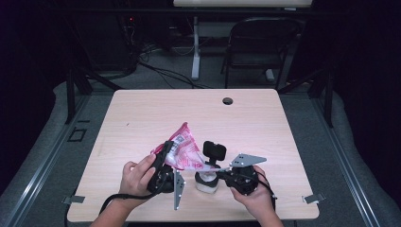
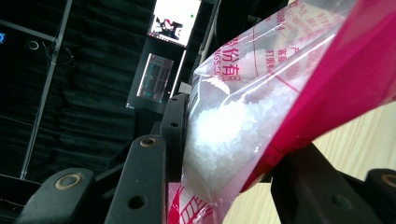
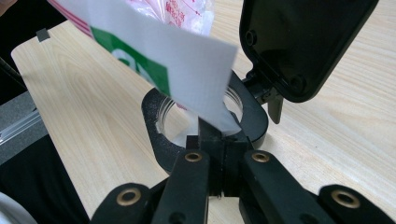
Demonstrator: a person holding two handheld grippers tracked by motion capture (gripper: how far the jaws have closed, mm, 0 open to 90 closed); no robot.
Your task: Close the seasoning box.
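High view: one light wooden table [image 1: 142, 113] carries one small white jar [image 1: 207, 182] with a black hinged lid [image 1: 215, 150] standing open above it. The jar sits near the table's front edge, between two hands, each holding one gripper. The left gripper [image 1: 166, 158], just left of the jar, holds up one pink and clear bag [image 1: 183, 149], which slants down with its low corner over the jar's mouth. The right gripper [image 1: 226, 176], just right of the jar, reaches toward the jar's rim. One round hole [image 1: 227, 100] lies near the table's far edge, well apart from the jar. One dark folding chair [image 1: 257, 45] stands beyond the table.

Left gripper view: the two black jaws are clamped on the bag [image 2: 280, 93], one on each side. White granules [image 2: 224, 135] fill the clear part between them.

Right gripper view: the two jaws are pressed together, pinching the black ring [image 3: 161, 140] around the jar's clear mouth [image 3: 175, 123]. The open lid [image 3: 299, 42] rises just behind the mouth. A white and green corner of the bag [image 3: 187, 65] hangs over the mouth.
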